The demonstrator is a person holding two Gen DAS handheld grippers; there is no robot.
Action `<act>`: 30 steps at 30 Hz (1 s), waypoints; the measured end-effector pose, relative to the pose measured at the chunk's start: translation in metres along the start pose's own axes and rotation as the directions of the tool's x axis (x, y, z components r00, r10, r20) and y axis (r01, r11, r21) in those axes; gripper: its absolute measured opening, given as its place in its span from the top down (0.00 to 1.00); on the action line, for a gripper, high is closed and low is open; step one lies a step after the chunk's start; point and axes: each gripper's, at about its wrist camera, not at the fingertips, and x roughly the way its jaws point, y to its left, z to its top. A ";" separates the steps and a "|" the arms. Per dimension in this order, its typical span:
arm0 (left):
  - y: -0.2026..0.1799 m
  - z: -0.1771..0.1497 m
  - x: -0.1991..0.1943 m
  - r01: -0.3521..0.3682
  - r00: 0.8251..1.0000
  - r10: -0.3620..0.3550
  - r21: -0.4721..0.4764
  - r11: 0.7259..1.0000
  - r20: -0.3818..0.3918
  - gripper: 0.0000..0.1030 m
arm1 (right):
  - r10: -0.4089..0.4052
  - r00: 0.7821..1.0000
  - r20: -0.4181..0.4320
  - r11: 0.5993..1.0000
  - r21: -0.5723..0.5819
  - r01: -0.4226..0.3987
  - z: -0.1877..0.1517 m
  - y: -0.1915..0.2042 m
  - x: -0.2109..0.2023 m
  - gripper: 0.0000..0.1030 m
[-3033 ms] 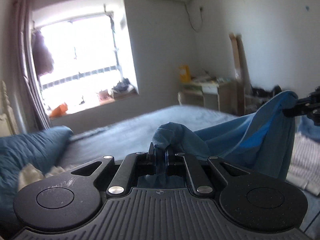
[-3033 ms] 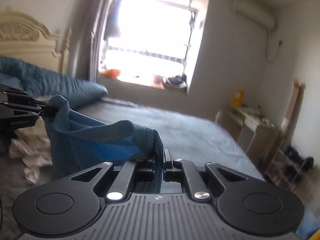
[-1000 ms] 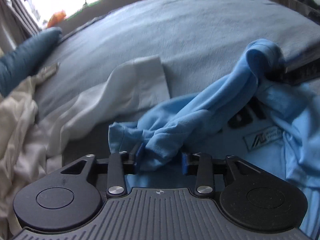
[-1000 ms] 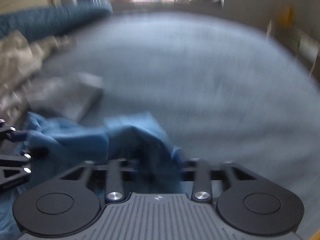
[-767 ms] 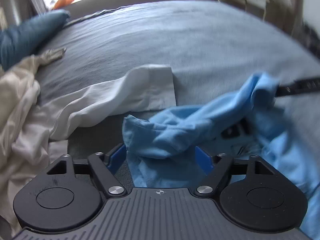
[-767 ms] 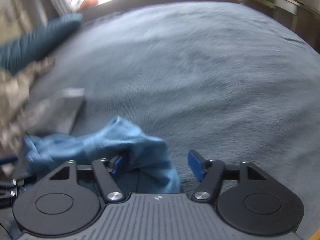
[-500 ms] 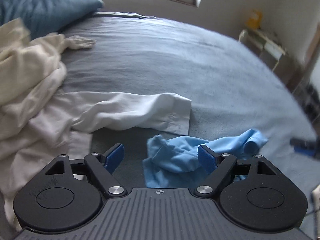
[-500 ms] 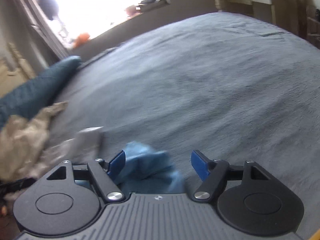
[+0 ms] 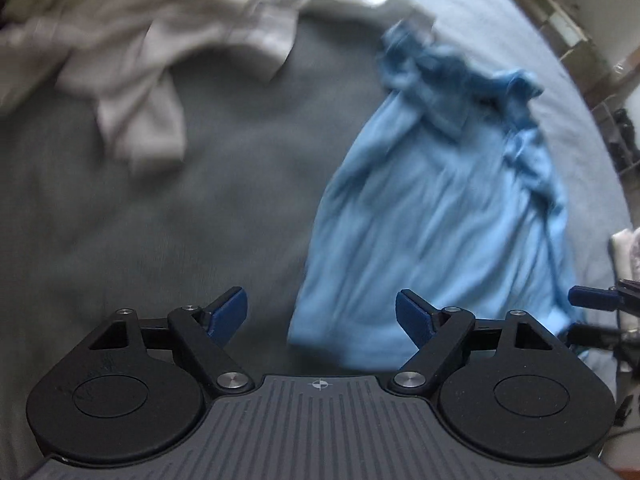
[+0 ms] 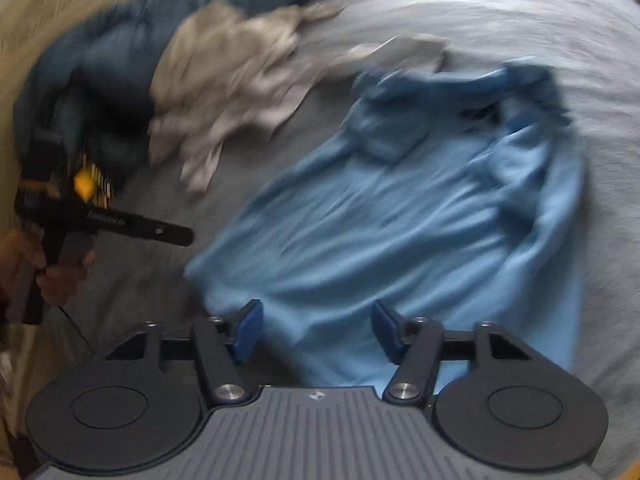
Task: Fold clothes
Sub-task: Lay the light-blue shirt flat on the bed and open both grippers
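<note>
Jaws: left gripper (image 9: 320, 312) closing slightly, right gripper (image 10: 316, 330) closing, both apart and empty. Blue shirt (image 10: 400, 220) lies spread but rumpled on the grey bed (image 10: 520, 12), beside unfolded pale clothes (image 10: 240, 64). Folding judged not yet begun.

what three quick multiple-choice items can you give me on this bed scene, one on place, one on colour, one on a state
1. Where does the pale crumpled clothing lie relative to the shirt?
A. on top of it
B. beside it, toward the dark blue duvet
C. under it

2. What colour is the shirt?
A. light blue
B. red
C. black

3. How does the shirt lie?
A. hanging from both grippers
B. folded into a neat square
C. spread on the bed, still wrinkled

Answers: 1 B, the pale pile sits between duvet and shirt. 2 A, it is plainly light blue. 3 C, it lies spread and rumpled, with neither the left gripper nor the right gripper gripping it.
</note>
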 end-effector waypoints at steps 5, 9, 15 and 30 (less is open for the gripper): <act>0.023 -0.014 0.004 0.050 0.999 -0.048 -0.129 0.990 0.023 0.34 | -0.024 0.999 0.038 0.948 -0.317 0.035 -0.011 0.085 0.042 0.44; 0.032 -0.013 0.000 0.110 0.993 -0.105 -0.119 0.987 0.046 0.37 | -0.042 0.998 0.054 0.862 -0.502 0.063 -0.017 0.126 0.080 0.50; 0.033 -0.011 0.004 0.185 0.983 -0.182 -0.067 0.981 0.038 0.38 | -0.125 0.991 0.038 0.777 -0.618 0.121 -0.027 0.146 0.132 0.69; 0.031 0.003 0.052 0.348 0.929 -0.367 -0.218 0.912 -0.053 0.38 | -0.114 0.992 0.053 0.922 -0.367 0.126 -0.033 0.102 0.113 0.94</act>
